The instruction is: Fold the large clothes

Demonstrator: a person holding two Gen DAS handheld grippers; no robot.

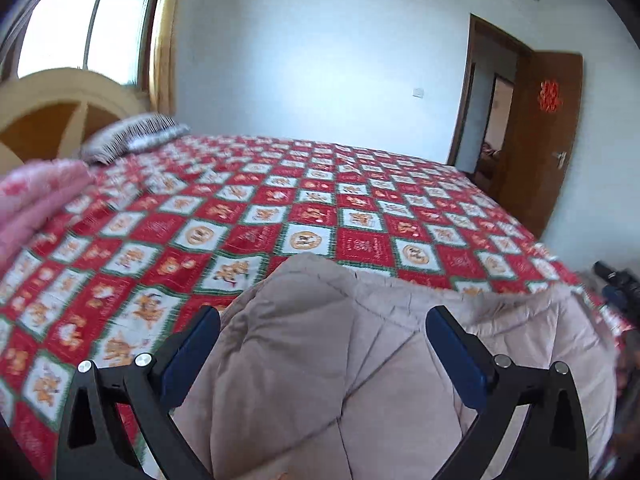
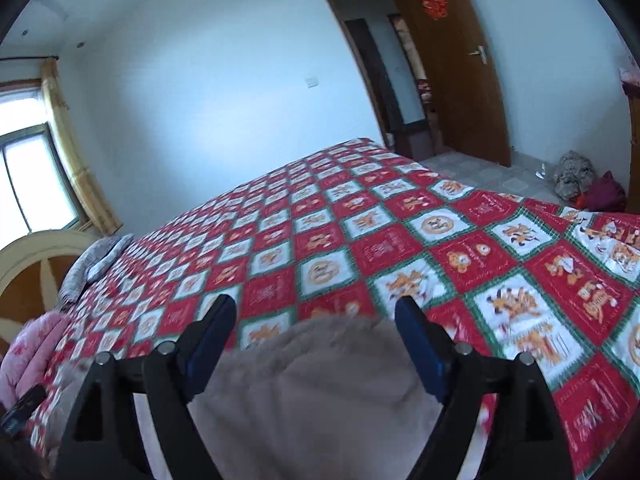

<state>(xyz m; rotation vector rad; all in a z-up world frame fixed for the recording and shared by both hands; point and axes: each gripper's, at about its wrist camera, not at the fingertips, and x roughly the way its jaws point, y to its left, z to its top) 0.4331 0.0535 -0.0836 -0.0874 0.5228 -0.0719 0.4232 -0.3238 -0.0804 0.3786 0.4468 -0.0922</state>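
A beige quilted padded coat (image 1: pixel 312 360) lies bunched on the near edge of the bed with the red, white and green patterned bedspread (image 1: pixel 280 216). My left gripper (image 1: pixel 323 322) is open, its jaws spread wide on either side of the coat's raised fold, just above it. In the right wrist view the coat's beige fabric (image 2: pixel 312 392) fills the bottom centre. My right gripper (image 2: pixel 316 316) is also open, its jaws apart over the coat's far edge. Neither gripper holds the fabric. The right gripper shows at the far right of the left wrist view (image 1: pixel 616 280).
A pink folded blanket (image 1: pixel 36 196) and a striped grey pillow (image 1: pixel 132 136) lie at the bed's head by the curved headboard (image 1: pixel 60 96). An open brown door (image 2: pixel 452 76) is beyond the bed. A clothes heap (image 2: pixel 580 180) lies on the tiled floor.
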